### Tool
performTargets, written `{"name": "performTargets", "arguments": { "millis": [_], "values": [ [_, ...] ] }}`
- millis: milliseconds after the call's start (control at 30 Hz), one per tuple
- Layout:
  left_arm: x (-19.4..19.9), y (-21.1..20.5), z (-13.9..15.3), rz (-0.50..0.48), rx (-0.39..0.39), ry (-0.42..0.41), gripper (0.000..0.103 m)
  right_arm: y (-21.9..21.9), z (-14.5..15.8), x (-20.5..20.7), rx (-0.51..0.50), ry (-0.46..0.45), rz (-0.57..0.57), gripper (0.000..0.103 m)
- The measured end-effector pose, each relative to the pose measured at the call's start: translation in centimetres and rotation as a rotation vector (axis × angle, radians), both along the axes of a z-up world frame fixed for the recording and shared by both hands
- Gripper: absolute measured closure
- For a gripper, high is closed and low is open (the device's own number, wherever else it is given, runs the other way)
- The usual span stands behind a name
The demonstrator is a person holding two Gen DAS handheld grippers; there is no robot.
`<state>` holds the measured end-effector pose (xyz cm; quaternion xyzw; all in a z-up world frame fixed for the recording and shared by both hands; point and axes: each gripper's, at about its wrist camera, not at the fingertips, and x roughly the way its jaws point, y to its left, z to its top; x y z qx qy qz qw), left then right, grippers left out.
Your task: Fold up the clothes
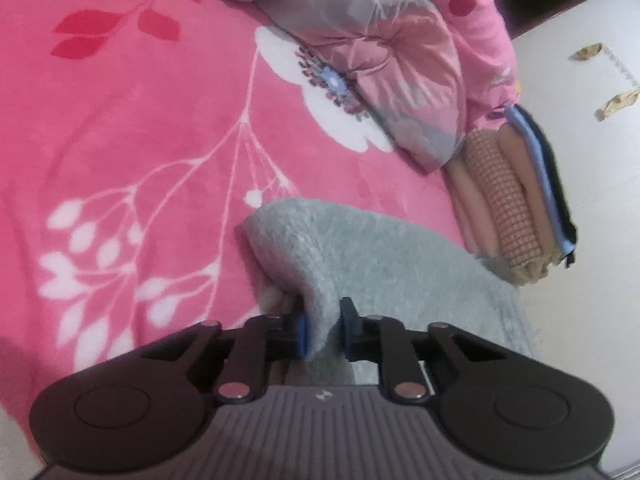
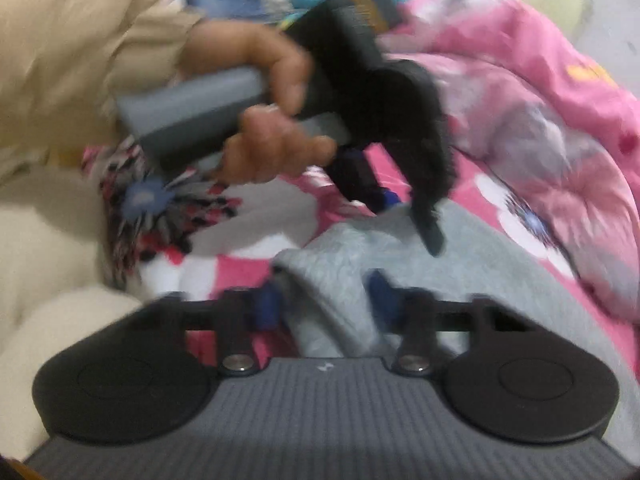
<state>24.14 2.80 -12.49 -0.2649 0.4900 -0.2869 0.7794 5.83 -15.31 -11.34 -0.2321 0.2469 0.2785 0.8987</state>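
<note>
Grey fleece garment (image 1: 360,248) pinched by left hand-held gripper (image 1: 323,330); right hand-held gripper (image 2: 326,300) also clamps it. Keep both edges level, pull taut over bed (image 1: 140,140).

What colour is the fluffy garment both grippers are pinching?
Light grey garment; left wrist view shows it best.
</note>
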Motion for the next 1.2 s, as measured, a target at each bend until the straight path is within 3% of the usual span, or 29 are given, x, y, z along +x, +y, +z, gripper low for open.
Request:
{"name": "performTargets", "arguments": {
  "millis": [67, 200, 367, 600, 667, 733, 833, 900, 967, 1067, 1133, 1200],
  "values": [
    [0.1, 0.8, 0.1, 0.022, -0.064, 0.013, 0.089, 0.4, 0.1, 0.2, 0.000, -0.002, -0.024, 0.088],
    [0.5, 3.5, 1.2, 0.054, -0.155, 0.006, 0.094, 1.5, 1.6, 0.9, 0.023, -0.017, -0.063, 0.088],
    [0.6, 8.9, 3.1, 0.091, -0.157, -0.030, 0.094, 4.1, 3.7, 1.7, 0.069, -0.020, 0.010, 0.089],
    [-0.7, 18.7, 4.1, 0.240, -0.030, -0.081, 0.093, 12.5, 4.6, 3.3, 0.189, -0.005, 0.189, 0.088],
    [-0.8, 19.3, 3.1, 0.258, 0.055, -0.071, 0.088, 13.3, 3.8, 4.4, 0.213, 0.062, 0.191, 0.085],
    [-1.4, 19.4, 2.6, 0.299, 0.129, -0.064, 0.067, 14.2, 2.9, 5.4, 0.237, 0.130, 0.193, 0.082],
    [-3.1, 19.2, 3.2, 0.326, 0.149, -0.122, 0.051, 10.1, 4.4, 4.1, 0.369, 0.169, 0.143, 0.068],
    [-4.5, 18.7, 4.0, 0.333, 0.159, -0.177, 0.047, 5.1, 5.9, 2.5, 0.470, 0.129, 0.063, 0.040],
    [-6.2, 17.6, 5.0, 0.322, 0.209, -0.252, 0.043, -1.2, 7.1, 0.9, 0.576, 0.065, -0.058, 0.031],
    [-8.8, 15.7, 5.9, 0.289, 0.286, -0.335, 0.041, -10.0, 8.2, -0.3, 0.721, 0.000, -0.278, 0.029],
    [-9.9, 14.4, 5.8, 0.274, 0.305, -0.342, 0.041, -16.2, 7.8, 0.4, 0.836, 0.029, -0.455, 0.034],
    [-10.7, 13.3, 5.4, 0.269, 0.316, -0.334, 0.041, -20.5, 6.6, 2.1, 0.915, 0.103, -0.557, 0.054]
  ]
}}
